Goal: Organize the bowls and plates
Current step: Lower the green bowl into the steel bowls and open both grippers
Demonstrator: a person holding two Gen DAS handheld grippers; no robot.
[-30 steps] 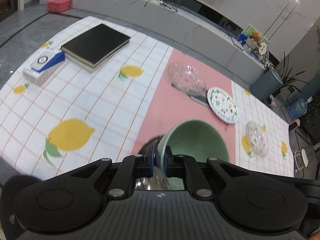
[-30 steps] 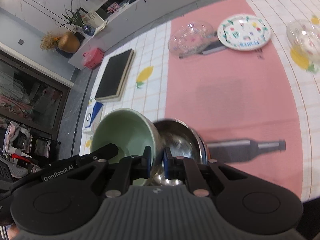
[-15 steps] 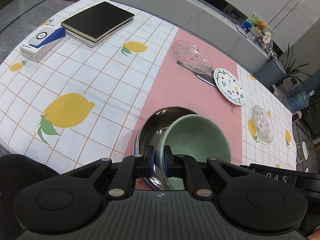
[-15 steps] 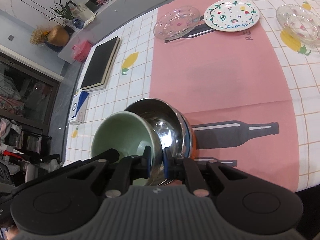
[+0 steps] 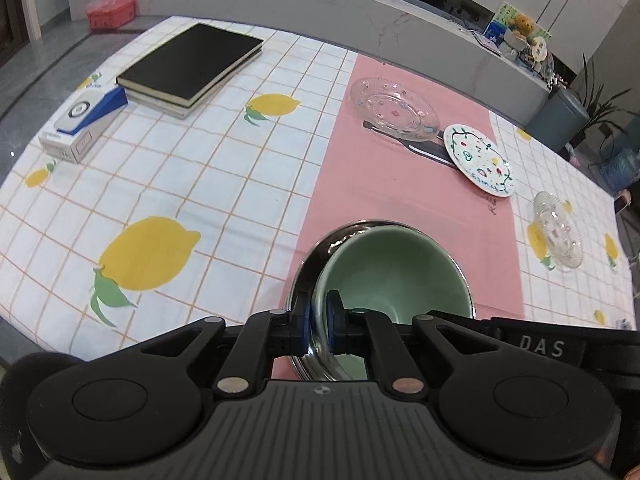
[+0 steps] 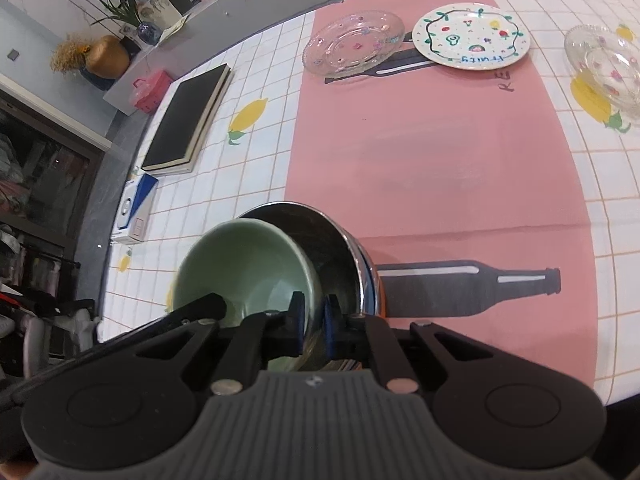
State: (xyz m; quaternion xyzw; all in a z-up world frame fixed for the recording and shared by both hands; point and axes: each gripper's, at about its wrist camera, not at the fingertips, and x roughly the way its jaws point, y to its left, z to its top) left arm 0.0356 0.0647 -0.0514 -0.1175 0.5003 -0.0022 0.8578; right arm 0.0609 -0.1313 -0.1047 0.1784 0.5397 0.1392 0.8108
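A pale green bowl [image 5: 396, 276] [image 6: 244, 264] rests tilted inside a larger steel bowl [image 5: 306, 264] [image 6: 340, 248] on the pink strip of the tablecloth. My left gripper [image 5: 318, 320] is shut on the green bowl's rim at its left side. On the opposite side of that rim my right gripper [image 6: 313, 322] is shut too. Blue and orange edges [image 6: 378, 288] show under the steel bowl. Farther back lie a clear glass plate [image 5: 394, 106] [image 6: 352, 44], a painted white plate [image 5: 478, 160] [image 6: 470, 36] and a small glass bowl [image 5: 558, 230] [image 6: 608, 64].
A black book [image 5: 192, 62] [image 6: 188, 120] and a white and blue box [image 5: 82, 120] [image 6: 136, 208] lie on the lemon-print cloth to the left. The table's near edge runs just behind the bowls. A grey ledge with clutter lines the far side.
Both grippers have come down with the green bowl, which has settled from above the steel bowl into it. The plates and the glass bowl have not moved.
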